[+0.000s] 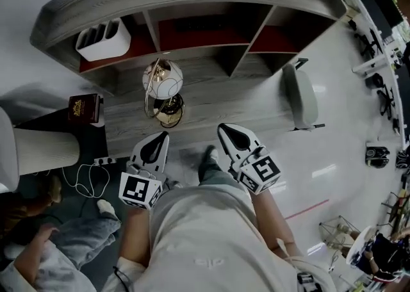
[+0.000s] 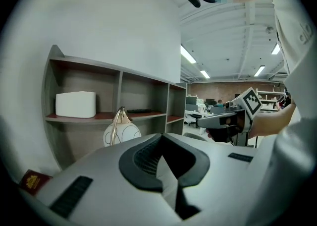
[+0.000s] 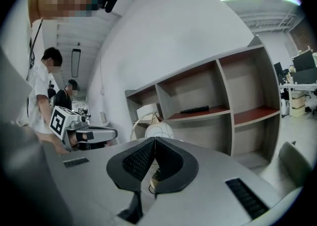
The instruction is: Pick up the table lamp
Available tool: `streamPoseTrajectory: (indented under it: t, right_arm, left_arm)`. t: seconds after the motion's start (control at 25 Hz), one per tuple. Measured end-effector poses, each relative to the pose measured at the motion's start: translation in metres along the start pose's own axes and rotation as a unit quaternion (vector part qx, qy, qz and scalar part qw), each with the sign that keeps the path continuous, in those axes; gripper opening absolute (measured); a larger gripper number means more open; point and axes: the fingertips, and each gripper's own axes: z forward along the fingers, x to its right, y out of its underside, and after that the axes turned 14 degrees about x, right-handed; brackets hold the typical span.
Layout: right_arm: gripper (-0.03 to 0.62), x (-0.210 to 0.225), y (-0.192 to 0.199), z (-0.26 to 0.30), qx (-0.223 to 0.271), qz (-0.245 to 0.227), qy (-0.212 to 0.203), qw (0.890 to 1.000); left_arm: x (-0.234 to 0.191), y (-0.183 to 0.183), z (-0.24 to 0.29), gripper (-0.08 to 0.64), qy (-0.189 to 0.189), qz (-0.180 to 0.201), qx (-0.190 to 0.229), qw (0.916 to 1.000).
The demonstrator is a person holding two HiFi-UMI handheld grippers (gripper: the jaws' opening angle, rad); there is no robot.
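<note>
The table lamp [image 1: 163,81] has a white globe shade, a brass arc and a round brass base [image 1: 170,112]; it stands on the grey desk [image 1: 211,102] in front of the shelf unit. My left gripper [image 1: 157,138] is shut and empty, just short of the lamp's base. My right gripper [image 1: 225,132] is also shut and empty, to the right of the lamp. The left gripper view has the lamp [image 2: 121,133] beyond and left of my shut tips [image 2: 159,138]. From the right gripper view the lamp [image 3: 158,131] rises right behind my shut tips [image 3: 154,141].
A grey shelf unit [image 1: 192,2] with red-lined shelves backs the desk; a white box [image 1: 102,40] sits in its left bay. A dark red book [image 1: 83,107] lies at the desk's left end. A grey chair [image 1: 301,95] stands right. A seated person [image 1: 38,246] is at lower left.
</note>
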Motion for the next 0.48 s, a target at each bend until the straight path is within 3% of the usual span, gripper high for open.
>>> streamPoseTrajectory:
  t: [0.2,0.48]
  right_arm:
    - [0.031,0.034,0.002,0.027,-0.017,0.013,-0.049,0.999]
    - [0.031,0.060,0.018,0.054,-0.045,0.027,-0.113,0.992]
  left_arm:
    - [-0.021,0.003,0.025,0.014,-0.070,0.009,-0.009,0.9975]
    - [-0.045,0.006,0.039,0.015,-0.159,0.035,-0.024,0.9863]
